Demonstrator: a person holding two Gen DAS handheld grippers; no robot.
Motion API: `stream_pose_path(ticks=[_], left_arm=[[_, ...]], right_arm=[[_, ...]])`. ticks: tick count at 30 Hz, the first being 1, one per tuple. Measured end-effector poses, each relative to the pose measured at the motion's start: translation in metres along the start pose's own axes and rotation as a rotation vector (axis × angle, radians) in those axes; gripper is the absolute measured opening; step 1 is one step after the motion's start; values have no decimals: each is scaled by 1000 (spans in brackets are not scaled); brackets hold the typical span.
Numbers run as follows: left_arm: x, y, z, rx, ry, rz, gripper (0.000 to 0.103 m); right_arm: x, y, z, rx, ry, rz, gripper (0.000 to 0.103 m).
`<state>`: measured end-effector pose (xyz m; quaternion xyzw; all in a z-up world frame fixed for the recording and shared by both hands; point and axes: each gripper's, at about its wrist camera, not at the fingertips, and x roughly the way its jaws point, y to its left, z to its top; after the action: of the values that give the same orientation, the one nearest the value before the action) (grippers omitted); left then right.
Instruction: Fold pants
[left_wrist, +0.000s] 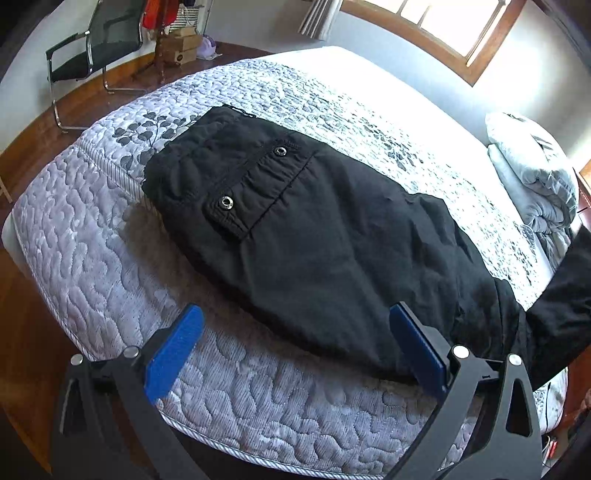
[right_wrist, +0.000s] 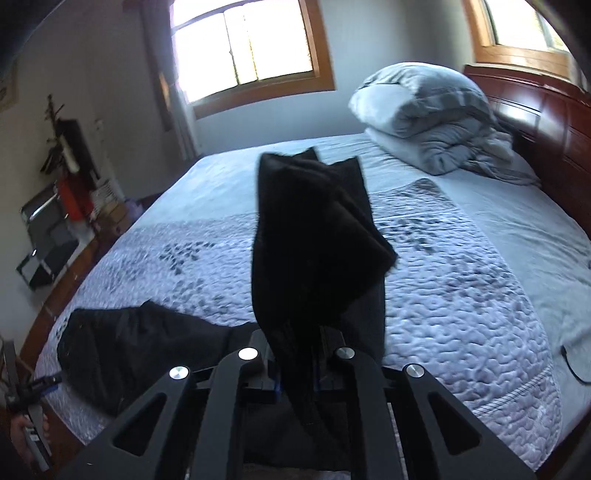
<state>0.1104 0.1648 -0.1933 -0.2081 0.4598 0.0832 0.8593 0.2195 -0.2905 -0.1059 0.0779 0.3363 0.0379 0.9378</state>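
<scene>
While the left gripper (left_wrist: 295, 343) hangs spread wide over the bed (left_wrist: 92, 229), its view alone shows the black pants (left_wrist: 295, 221) lying flat, pocket snaps up. Only the right view shows the right gripper (right_wrist: 297, 354) pinching the lifted legs.

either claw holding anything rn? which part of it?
Right claw is shut on the black pants, gripping the leg end, which sticks up past the fingers. Left claw is open, holding nothing, just off the pants' near edge on the bed.
</scene>
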Motion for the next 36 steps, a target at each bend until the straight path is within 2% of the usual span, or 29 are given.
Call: stream_pose_path(ticks=[6, 10, 17, 26, 31, 32, 34, 35, 36], left_arm=[[-3, 4, -1, -16, -7, -6, 100], [-2, 8, -3, -29, 0, -8, 100], [0, 18, -7, -56, 8, -7, 100], [7, 24, -8, -81, 19, -7, 100], [10, 22, -9, -75, 26, -11, 100], [11, 22, -9, -73, 29, -11, 100], [13, 21, -8, -72, 34, -12, 100], [13, 21, -8, -73, 35, -14, 100], [13, 20, -8, -72, 35, -16, 100]], right_arm=[[31, 47, -13, -91, 79, 41, 11], [61, 87, -33, -192, 154, 33, 11], [89, 133, -67, -331, 215, 11, 11], [96, 162, -104, -466, 245, 2, 11], [96, 164, -119, -507, 256, 9, 12], [98, 164, -122, -511, 265, 13, 15], [99, 163, -125, -488, 296, 53, 36], [98, 161, -125, -458, 322, 110, 55], [93, 158, -125, -424, 329, 168, 58]])
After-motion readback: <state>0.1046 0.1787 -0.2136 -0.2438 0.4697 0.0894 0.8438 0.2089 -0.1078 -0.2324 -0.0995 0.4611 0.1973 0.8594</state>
